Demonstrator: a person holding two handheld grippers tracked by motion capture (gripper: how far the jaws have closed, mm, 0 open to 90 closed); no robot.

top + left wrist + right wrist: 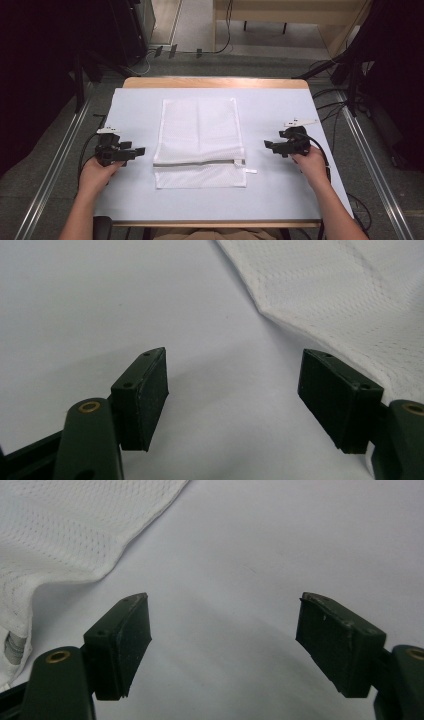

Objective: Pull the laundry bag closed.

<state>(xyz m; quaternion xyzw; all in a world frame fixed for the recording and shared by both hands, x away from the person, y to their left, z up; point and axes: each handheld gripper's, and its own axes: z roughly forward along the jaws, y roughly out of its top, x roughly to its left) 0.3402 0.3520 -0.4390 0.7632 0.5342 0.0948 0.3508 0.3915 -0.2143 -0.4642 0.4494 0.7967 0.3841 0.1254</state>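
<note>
Closest to the camera in the high view are the person's two forearms coming up from the bottom edge, one on each side of the table (280, 200). The table is a light wood top with a pale bluish-white sheet covering nearly all of it, so you just see a strip of wood at the far edge.

Next biggest thing is the white mesh laundry bag (200, 142), lying flat right in the middle of the sheet, long side running away from the person. It's got a grey zipper (195, 162) running across it near the end closest to the person, and a little white tab (251, 171) poking out past its right edge.

The left hand (97, 172) holds the left gripper (136, 150) just beside the bag's left edge, pointed inward at it but not touching. In the left gripper view the jaws are spread wide with nothing between them, bare sheet underneath, and the mesh (350, 305) sits up and to the right.

Same deal mirrored on the other side: the right hand (312, 162) holds the right gripper (268, 145) near the bag's right edge, a bit apart from it. The right gripper view shows its jaws gaping wide too, empty, with the mesh corner (65, 530) at upper left and a bit of the zipper end (14, 647) at the left edge.
</note>
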